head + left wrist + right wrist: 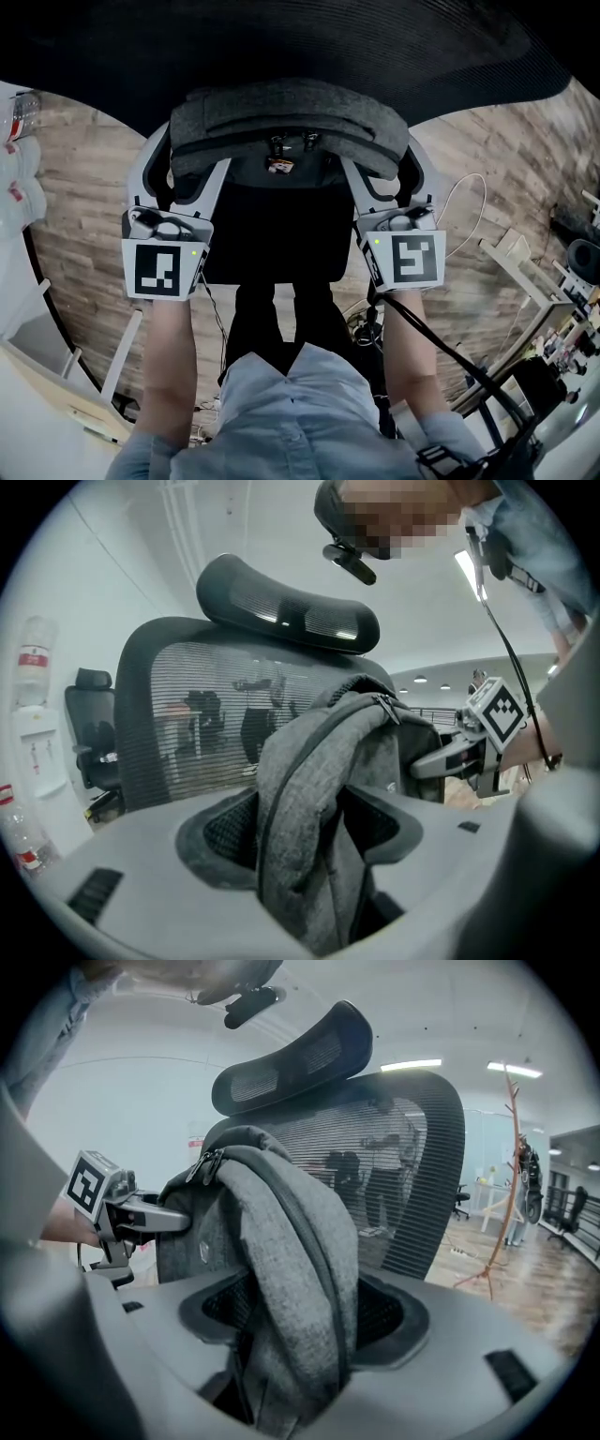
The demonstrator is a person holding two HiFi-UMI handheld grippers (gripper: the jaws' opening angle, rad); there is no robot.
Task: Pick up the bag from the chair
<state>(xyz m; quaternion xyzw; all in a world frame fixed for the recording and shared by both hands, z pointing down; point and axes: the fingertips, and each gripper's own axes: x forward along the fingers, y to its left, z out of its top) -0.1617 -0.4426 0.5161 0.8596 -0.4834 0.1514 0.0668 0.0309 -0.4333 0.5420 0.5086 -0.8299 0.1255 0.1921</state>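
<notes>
A grey fabric backpack (286, 117) stands upright in front of the black mesh chair back (281, 42), over the dark seat (272, 239). My left gripper (187, 164) is shut on the bag's left side, with grey cloth (309, 808) pinched between its jaws. My right gripper (384, 169) is shut on the right side, squeezing a fold of the bag (281, 1269). Each gripper view shows the other gripper across the bag: the right gripper (469, 747) and the left gripper (122, 1208). The bag's bottom is hidden, so I cannot tell whether it touches the seat.
The chair's headrest (286, 607) rises above the mesh back (394, 1176). Water bottles (19, 150) stand at the left, a white frame (56, 375) at the lower left. A white cable (469, 202) lies on the wood floor, with clutter (572, 309) to the right. A coat stand (511, 1176) is beyond the chair.
</notes>
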